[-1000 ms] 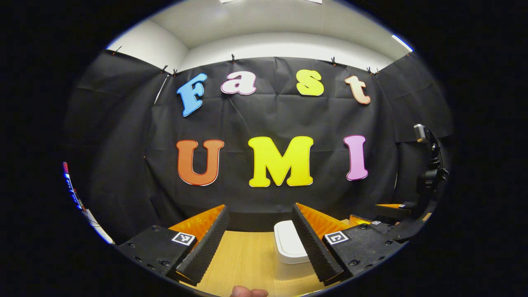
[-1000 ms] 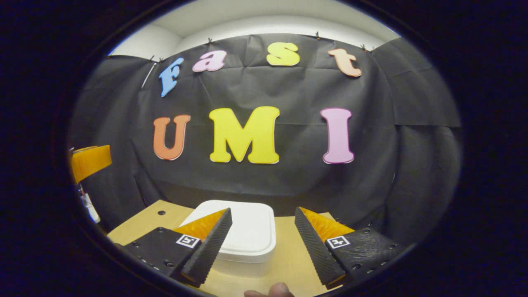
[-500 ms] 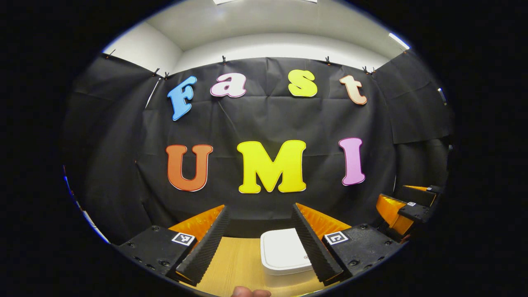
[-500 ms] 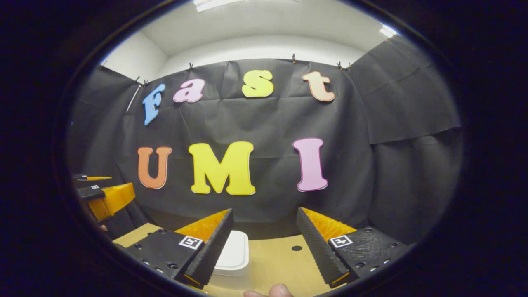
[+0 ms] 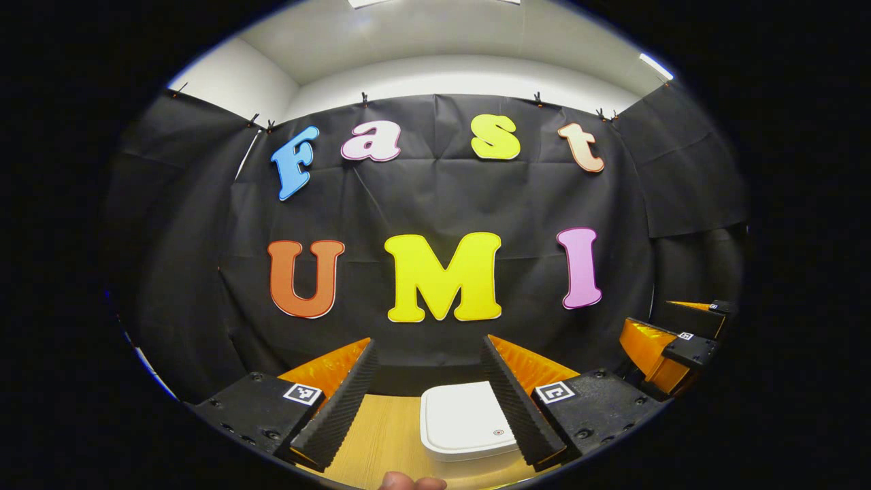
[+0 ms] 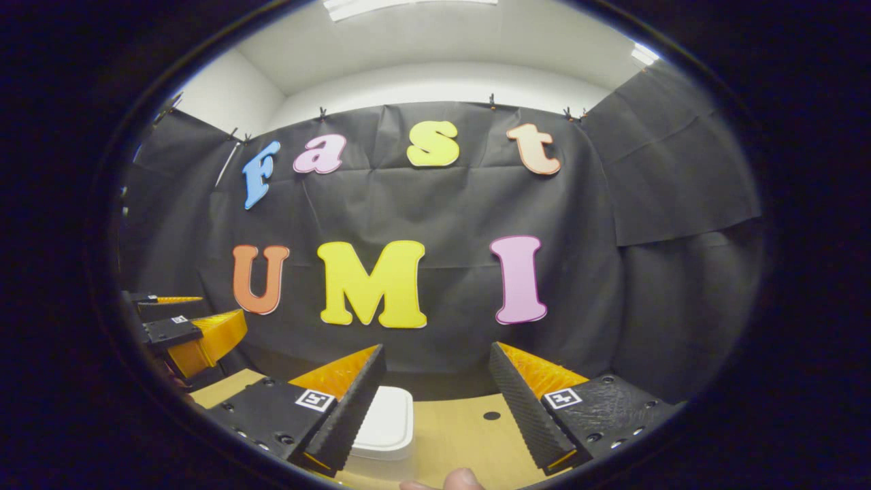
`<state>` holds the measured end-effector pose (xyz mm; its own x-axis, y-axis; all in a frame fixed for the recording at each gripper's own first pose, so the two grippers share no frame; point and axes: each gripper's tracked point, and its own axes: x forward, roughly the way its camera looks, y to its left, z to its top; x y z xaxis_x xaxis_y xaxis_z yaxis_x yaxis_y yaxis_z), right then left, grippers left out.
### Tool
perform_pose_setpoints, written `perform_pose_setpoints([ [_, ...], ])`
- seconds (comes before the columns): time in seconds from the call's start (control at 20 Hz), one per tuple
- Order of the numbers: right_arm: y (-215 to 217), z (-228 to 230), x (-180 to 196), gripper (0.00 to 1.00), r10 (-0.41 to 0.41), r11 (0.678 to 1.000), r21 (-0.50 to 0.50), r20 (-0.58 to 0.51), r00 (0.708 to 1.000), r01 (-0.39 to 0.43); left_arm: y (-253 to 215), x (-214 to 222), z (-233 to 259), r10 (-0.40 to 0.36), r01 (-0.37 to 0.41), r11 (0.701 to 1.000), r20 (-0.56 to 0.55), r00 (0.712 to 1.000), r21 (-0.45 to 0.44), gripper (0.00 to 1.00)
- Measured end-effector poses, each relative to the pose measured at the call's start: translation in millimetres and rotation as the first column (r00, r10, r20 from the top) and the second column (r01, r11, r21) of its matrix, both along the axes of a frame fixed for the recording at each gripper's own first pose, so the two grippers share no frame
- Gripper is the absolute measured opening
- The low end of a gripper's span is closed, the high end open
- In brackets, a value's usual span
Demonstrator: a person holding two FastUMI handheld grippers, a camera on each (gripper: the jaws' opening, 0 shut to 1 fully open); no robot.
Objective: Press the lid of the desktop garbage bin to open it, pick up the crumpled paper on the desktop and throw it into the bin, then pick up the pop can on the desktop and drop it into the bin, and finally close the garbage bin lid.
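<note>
Fingertip at the lower edge: a person's fingertip [image 5: 412, 482] is peeking in at the bottom of the left gripper view, and another fingertip [image 6: 463, 479] is doing the same in the right gripper view.
Left gripper: the left gripper [image 5: 430, 398] is hovering with its jaws spread wide and nothing between them; it is also showing far off at the left edge of the right gripper view.
Right gripper: the right gripper [image 6: 435, 407] is likewise gaping, holding nothing, above the desk.
Bin: the white garbage bin [image 5: 466, 425] is sitting on the wooden desktop [image 5: 381, 435] just ahead of the left gripper, partly behind its right finger; in the right gripper view it is lying low and left, half behind that gripper's left finger.
Lid: the lid [image 6: 388, 425] is lying flat on the bin, so it is reading as closed.
Step in hand: judging by the closed lid and empty jaws, either the opening press is still waiting or the task is already finishing; these views are not settling which.
Next move: if opening, a fingertip is needing to come down on the lid's press spot.
Hidden: the bin's front is being cut off at the bottom, and its body is hard to make out.
Backdrop: black cloth is hanging behind the desk.
</note>
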<state>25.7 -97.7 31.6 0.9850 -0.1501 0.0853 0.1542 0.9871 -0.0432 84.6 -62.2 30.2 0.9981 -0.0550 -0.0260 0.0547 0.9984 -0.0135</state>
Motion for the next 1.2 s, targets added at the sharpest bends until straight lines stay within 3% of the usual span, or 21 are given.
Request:
perform_pose_setpoints([
  [0.75,6.3,-4.8,0.8,0.99,0.018,1.000,0.018,-0.020,1.000,-0.018,-3.5,-5.9,0.2,0.003,-0.003,1.000,0.019,1.000,0.025,0.98],
  [1.2,10.3,-0.6,-0.8,0.95,0.028,1.000,0.012,-0.019,0.999,-0.027,-2.4,-8.6,-2.6,0.025,-0.025,0.999,0.014,1.000,0.037,0.98],
])
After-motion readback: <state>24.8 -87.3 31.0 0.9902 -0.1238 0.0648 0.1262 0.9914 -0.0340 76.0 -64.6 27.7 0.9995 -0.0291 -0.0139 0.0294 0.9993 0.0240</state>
